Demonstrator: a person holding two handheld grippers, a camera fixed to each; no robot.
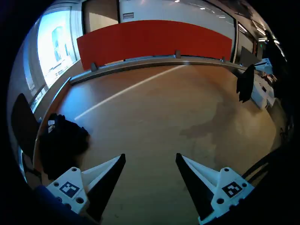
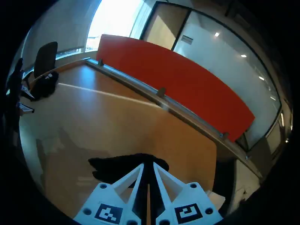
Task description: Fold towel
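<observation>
In the right gripper view my right gripper (image 2: 148, 176) is shut on the edge of a black towel (image 2: 120, 167), which spreads to either side of the fingertips just above the wooden table (image 2: 112, 120). The left gripper view shows the same towel (image 1: 245, 83) as a dark hanging piece at the far right, lifted off the table (image 1: 157, 112). My left gripper (image 1: 150, 161) stands open low over the bare wood, well away from the towel, with nothing between its fingers.
A red divider panel (image 1: 153, 39) on a metal rail runs along the table's far edge. A black heap, bag or cloth (image 1: 62, 144), lies at the table's left end, with a dark chair (image 2: 45, 56) behind it. White objects (image 1: 264, 92) sit at the far right.
</observation>
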